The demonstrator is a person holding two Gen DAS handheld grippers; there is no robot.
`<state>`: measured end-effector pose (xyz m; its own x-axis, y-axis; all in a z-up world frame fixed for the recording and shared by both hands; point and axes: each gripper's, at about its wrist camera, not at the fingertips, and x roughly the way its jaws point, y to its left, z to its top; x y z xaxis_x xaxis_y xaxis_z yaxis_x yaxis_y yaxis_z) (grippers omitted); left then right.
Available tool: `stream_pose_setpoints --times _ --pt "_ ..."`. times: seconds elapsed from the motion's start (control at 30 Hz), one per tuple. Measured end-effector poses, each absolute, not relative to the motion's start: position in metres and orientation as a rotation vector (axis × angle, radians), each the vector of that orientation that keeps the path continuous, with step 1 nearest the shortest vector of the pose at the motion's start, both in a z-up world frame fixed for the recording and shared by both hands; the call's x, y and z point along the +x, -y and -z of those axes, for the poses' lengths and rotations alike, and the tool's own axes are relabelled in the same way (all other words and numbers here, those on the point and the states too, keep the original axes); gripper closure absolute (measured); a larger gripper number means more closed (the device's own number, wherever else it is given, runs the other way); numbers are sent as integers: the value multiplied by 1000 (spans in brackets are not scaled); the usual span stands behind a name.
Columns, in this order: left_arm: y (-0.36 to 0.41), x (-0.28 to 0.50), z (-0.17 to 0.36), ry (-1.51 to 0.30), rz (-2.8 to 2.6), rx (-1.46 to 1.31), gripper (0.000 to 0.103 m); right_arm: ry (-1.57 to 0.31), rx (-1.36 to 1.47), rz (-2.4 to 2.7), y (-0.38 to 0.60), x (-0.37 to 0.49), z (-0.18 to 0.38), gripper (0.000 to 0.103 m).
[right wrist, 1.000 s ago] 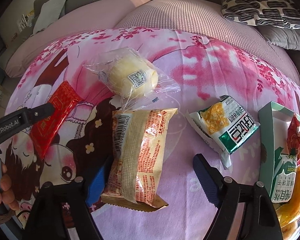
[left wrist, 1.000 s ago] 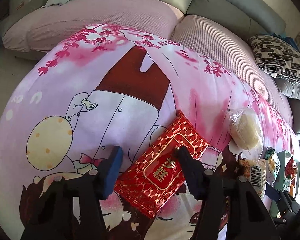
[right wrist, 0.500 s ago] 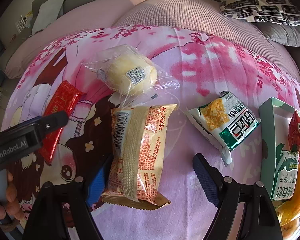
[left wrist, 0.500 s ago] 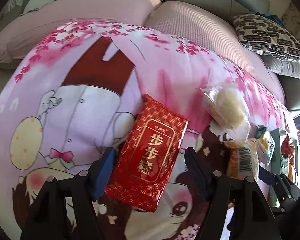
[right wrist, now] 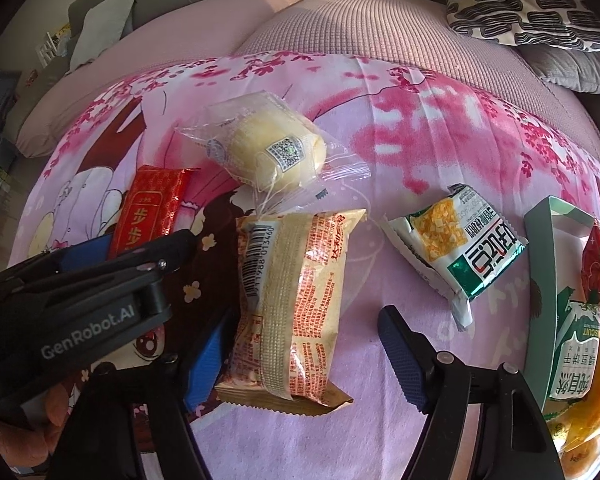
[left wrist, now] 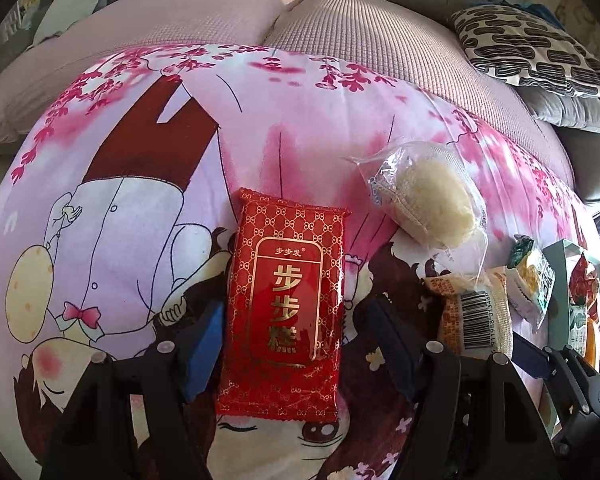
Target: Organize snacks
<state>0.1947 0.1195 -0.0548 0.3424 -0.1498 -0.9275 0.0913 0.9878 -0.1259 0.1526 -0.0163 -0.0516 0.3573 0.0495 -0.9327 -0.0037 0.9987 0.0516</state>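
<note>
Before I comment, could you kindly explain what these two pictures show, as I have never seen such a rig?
No robot here: a person holds a two-finger gripper in each hand, each carrying a fisheye camera looking along its fingers. One picture comes from the left gripper, the other from the right gripper. Snacks lie on a printed cloth: a red packet, a clear-wrapped bun, a beige packet, a green-and-white packet, and a green box holding more. Nothing is held. The left jaws have just been opening, the red packet between them; the right jaws have just been closing, the beige packet between them, unpressed.
</note>
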Motion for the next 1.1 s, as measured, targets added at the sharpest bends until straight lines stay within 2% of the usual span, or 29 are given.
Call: stream_pose_setpoints --times 0.17,0.4,0.5,0.57,0.7,0.83,1.1 --pt "-114 196 57 -1211 151 -33 23 -1202 27 -32 14 153 53 27" --pt "-112 199 58 -1182 114 -48 23 -1193 2 -37 11 154 56 27" --pt "-119 199 57 -1171 94 -81 31 -1183 -9 -36 10 153 56 31" --pt "-122 199 56 -1165 74 -87 40 -1178 -6 -35 12 152 55 34" --pt "-127 199 56 -1161 62 -106 45 -1171 -8 -33 17 153 52 50" --pt "-128 197 54 -1156 41 -110 54 -1169 6 -42 21 154 50 56" --pt "-134 192 49 -1166 34 -158 56 -1164 48 -68 28 143 43 59"
